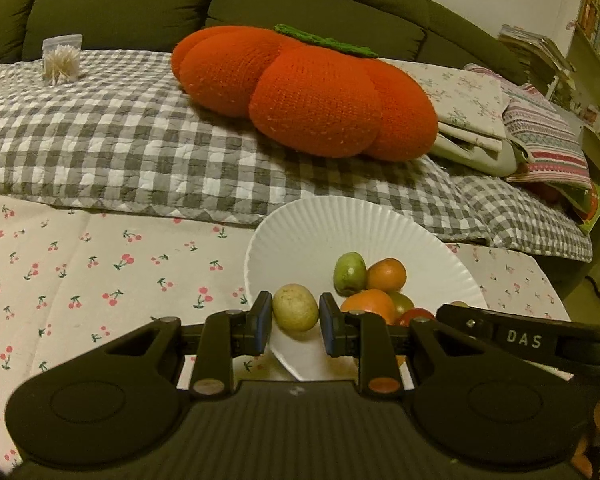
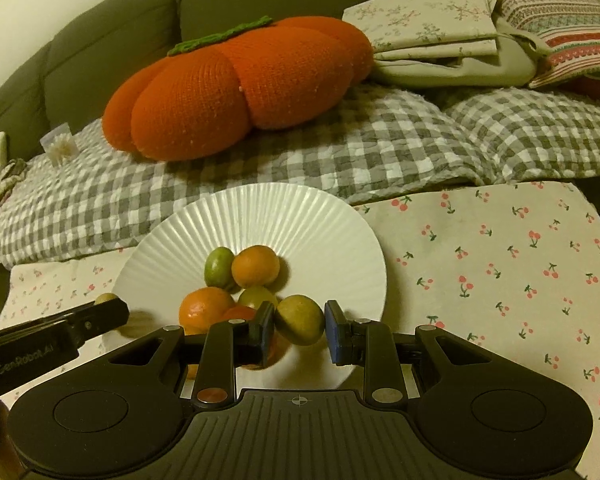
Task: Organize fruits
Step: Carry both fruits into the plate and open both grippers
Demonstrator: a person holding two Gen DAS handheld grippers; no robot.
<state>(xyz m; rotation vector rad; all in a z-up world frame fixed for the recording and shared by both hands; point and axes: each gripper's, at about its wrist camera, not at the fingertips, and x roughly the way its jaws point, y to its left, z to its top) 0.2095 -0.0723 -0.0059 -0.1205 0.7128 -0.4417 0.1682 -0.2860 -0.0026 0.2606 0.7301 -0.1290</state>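
A white ribbed plate (image 1: 340, 224) (image 2: 284, 216) sits on the cherry-print cloth and holds several fruits: a green one (image 2: 219, 267), two oranges (image 2: 256, 266) (image 2: 204, 310), a yellow-green one (image 2: 256, 296) and a red one (image 2: 238, 313). My left gripper (image 1: 295, 322) is shut on a pale yellow-brown fruit (image 1: 295, 307) over the plate's left edge. My right gripper (image 2: 300, 326) closes around an olive-green fruit (image 2: 300, 319) above the plate's front; the left pad touches it, with a thin gap at the right pad. The left gripper also shows in the right wrist view (image 2: 100, 316).
A big orange knitted pumpkin cushion (image 1: 304, 92) (image 2: 236, 84) lies on a grey checked quilt (image 1: 100, 140) behind the plate. Folded cloths (image 2: 440, 20) and a striped pillow (image 1: 544, 140) lie to the right. A toothpick jar (image 1: 61, 58) stands far left. The cherry cloth (image 2: 500, 264) spreads both sides.
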